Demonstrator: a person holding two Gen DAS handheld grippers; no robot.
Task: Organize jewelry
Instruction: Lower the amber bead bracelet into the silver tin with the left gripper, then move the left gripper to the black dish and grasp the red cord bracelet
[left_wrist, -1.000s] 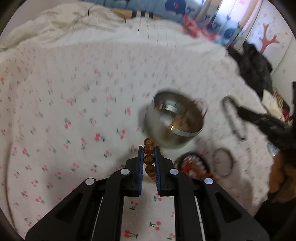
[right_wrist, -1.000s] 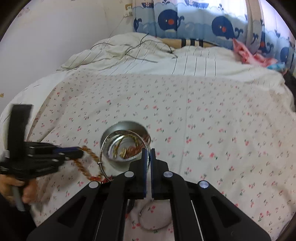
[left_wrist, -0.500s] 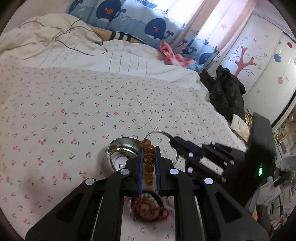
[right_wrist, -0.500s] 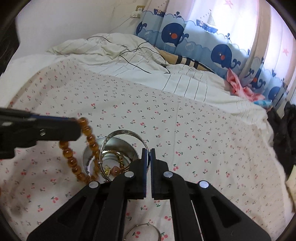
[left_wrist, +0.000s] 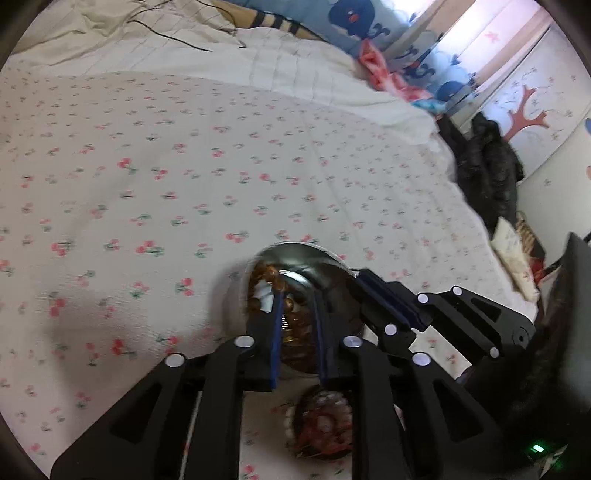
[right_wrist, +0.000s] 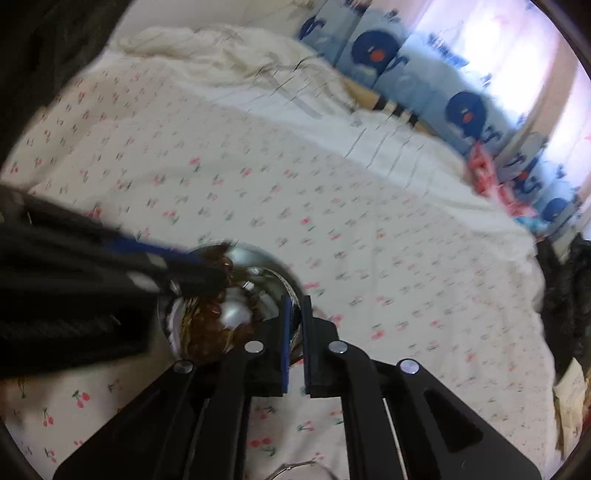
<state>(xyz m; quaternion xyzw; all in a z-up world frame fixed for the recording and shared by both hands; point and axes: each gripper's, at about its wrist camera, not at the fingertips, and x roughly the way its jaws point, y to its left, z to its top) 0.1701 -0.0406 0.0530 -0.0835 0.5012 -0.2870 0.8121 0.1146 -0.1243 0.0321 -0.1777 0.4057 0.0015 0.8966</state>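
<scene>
The left gripper (left_wrist: 298, 332)'s fingers are opening over the steel bowl (left_wrist: 306, 258), and nothing is pinched between them now; the amber bead bracelet (right_wrist: 207, 332) lies heaped inside the bowl below. The right gripper (right_wrist: 295, 332) has its 2 fingers nearly together at the bowl's near rim, with something thin and shiny between them, probably a silver bangle, though blur hides whether the pads press on it. Nearest the left camera, under its fingers, a red beaded piece (left_wrist: 321, 424) lies on the cherry-print sheet (left_wrist: 147, 184), and in the right view a thin wire ring (right_wrist: 295, 469) shows at the bottom edge; both are outside the bowl. Beyond the bowl the bed runs to a rumpled quilt (right_wrist: 221, 62) and a whale-print curtain (right_wrist: 461, 107). The risks, as I judge them: the 2 grippers crowd 1 small bowl on a soft mattress, so a nudge on the rim could tip it and spill the jewelry. If the bangle is let go on the rim, not inside it, it could roll off across the sheet.
</scene>
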